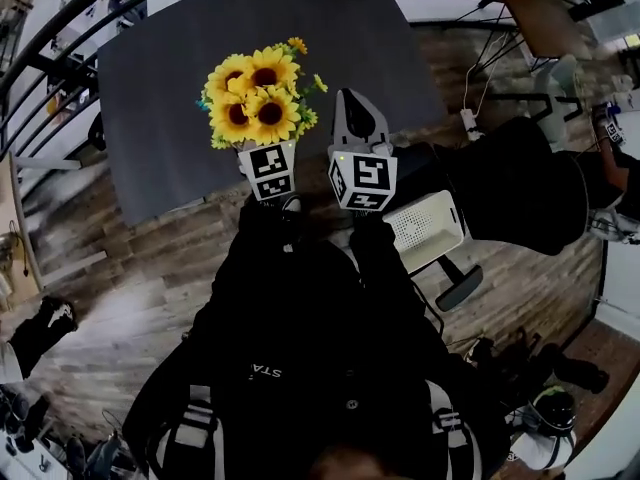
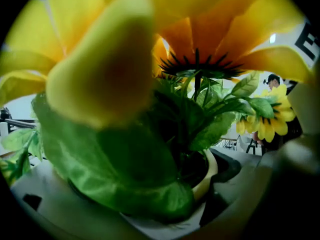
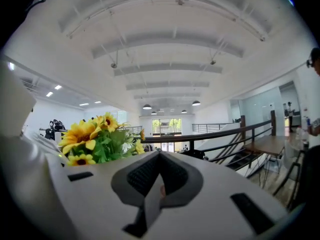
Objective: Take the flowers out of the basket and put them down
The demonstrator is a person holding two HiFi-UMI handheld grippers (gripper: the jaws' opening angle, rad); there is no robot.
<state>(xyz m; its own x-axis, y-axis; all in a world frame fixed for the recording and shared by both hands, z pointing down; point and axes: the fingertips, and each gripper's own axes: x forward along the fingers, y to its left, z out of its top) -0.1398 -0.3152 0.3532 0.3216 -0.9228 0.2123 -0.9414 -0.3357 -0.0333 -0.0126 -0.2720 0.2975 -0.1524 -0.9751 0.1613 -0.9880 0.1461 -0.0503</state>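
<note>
A person stands at a dark grey table (image 1: 170, 78), a gripper in each hand. The left gripper (image 1: 262, 153) pinches the base of a bunch of artificial sunflowers (image 1: 258, 93), held upright above the table's near edge. Just beside it, the right gripper (image 1: 357, 108) is raised with its jaws pressed together and empty. A white basket (image 1: 428, 230) sits lower right, well apart from the flowers.

The left gripper (image 1: 264, 146) is holding sunflowers (image 1: 255, 98) above the table's (image 1: 160, 88) near edge. The right gripper (image 1: 353, 106) is hovering beside them.
</note>
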